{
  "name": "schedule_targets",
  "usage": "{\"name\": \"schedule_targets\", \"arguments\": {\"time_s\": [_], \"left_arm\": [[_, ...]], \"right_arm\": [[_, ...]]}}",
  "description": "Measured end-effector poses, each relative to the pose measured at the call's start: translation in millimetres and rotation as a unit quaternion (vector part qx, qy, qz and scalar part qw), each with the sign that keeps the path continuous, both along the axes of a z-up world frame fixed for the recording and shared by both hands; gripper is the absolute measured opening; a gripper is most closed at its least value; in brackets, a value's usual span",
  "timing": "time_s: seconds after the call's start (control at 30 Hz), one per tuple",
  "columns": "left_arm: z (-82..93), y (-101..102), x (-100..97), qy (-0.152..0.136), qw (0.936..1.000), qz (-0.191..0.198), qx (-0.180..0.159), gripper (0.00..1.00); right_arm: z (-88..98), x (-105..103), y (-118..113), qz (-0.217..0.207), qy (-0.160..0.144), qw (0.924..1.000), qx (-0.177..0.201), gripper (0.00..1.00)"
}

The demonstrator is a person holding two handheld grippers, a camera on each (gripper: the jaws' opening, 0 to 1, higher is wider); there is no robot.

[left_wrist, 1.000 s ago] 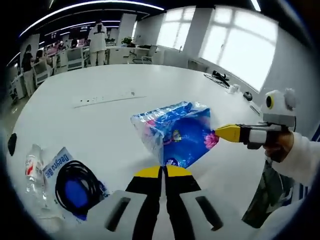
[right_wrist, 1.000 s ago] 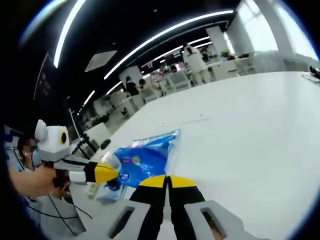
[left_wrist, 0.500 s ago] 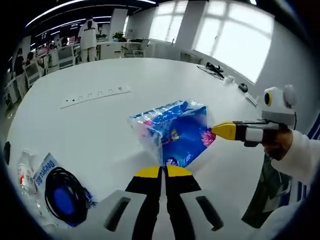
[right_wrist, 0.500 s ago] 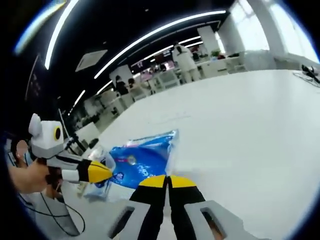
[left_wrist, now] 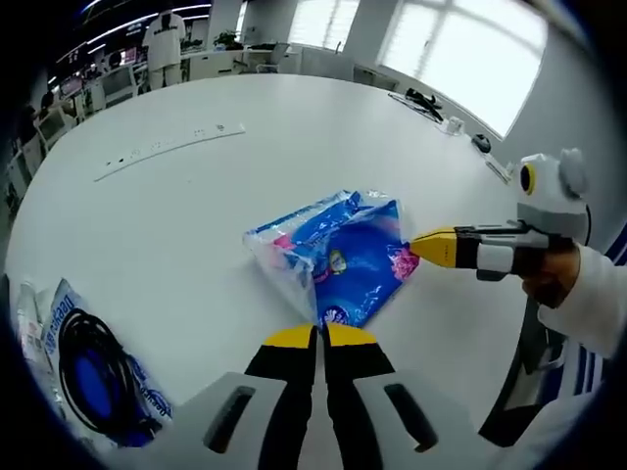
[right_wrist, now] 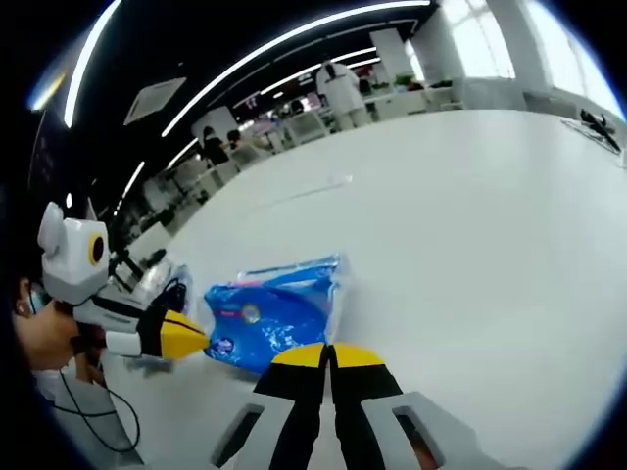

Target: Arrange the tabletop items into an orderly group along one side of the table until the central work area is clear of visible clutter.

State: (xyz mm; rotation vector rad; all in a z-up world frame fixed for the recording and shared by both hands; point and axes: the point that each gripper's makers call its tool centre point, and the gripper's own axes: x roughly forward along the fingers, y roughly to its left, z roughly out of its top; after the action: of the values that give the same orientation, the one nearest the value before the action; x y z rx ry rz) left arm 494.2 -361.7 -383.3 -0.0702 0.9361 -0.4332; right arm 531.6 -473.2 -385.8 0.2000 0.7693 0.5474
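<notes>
Left gripper [left_wrist: 320, 336]: jaws pressed together on the near edge of the blue plastic packet [left_wrist: 338, 259], pinching the clear film at its lower corner.
Right gripper [right_wrist: 331, 354]: jaws closed tight on the packet's other edge [right_wrist: 277, 311]; in the left gripper view its yellow tip [left_wrist: 434, 247] meets the packet's far-right corner, with a hand [left_wrist: 551, 277] in a white sleeve behind it.
Blue plastic packet: a crinkled blue bag with pink print, in the middle of the white desk [left_wrist: 196, 225], held at two ends, one edge raised off the surface.
Cable bundle: a coiled black cable [left_wrist: 90, 374] on a blue-and-white bag near the desk's near-left edge, well apart from the packet.
Clear wrapper: a crumpled transparent piece [left_wrist: 24, 313] just beside the cable bundle, toward the edge.
Power strip: a long white strip [left_wrist: 168, 150] lying toward the far side of the desk.
Far-right edge: small dark items and a cable [left_wrist: 427, 99] by the windows.
In the way: bare desk lies between the packet and the cable bundle.
Background: a person in white [left_wrist: 164, 36] standing among other desks.
</notes>
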Motion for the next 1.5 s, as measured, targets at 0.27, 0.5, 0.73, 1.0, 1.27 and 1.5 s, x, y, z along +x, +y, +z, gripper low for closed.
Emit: {"name": "schedule_targets", "arguments": {"time_s": [0.27, 0.5, 0.73, 1.0, 1.27, 1.5], "left_arm": [[-15.5, 5, -4.9, 0.023, 0.9997, 0.004, -0.001, 0.00], [-24.9, 6, -5.8, 0.034, 0.9994, -0.005, 0.009, 0.00], [-30.9, 6, -8.4, 0.034, 0.9994, 0.006, -0.001, 0.00], [-26.5, 11, -7.3, 0.003, 1.0000, 0.002, 0.008, 0.07], [-6.2, 16, -7.5, -0.052, 0.9986, 0.011, -0.003, 0.37], [16.5, 24, -22.1, -0.092, 0.9958, -0.003, -0.004, 0.57]], "right_arm": [[-13.0, -8, 0, 0.005, 0.016, 0.9998, -0.007, 0.00], [-19.7, -8, -3, 0.005, 0.020, 0.9998, -0.007, 0.00], [-24.5, -5, -3, 0.002, 0.012, 0.9999, 0.004, 0.00], [-27.3, -2, -4, 0.011, 0.001, 0.9999, 0.013, 0.00], [-3.9, -11, 0, 0.035, -0.053, 0.9974, 0.033, 0.26], [12.6, -27, -10, 0.031, -0.063, 0.9961, 0.054, 0.53]]}}
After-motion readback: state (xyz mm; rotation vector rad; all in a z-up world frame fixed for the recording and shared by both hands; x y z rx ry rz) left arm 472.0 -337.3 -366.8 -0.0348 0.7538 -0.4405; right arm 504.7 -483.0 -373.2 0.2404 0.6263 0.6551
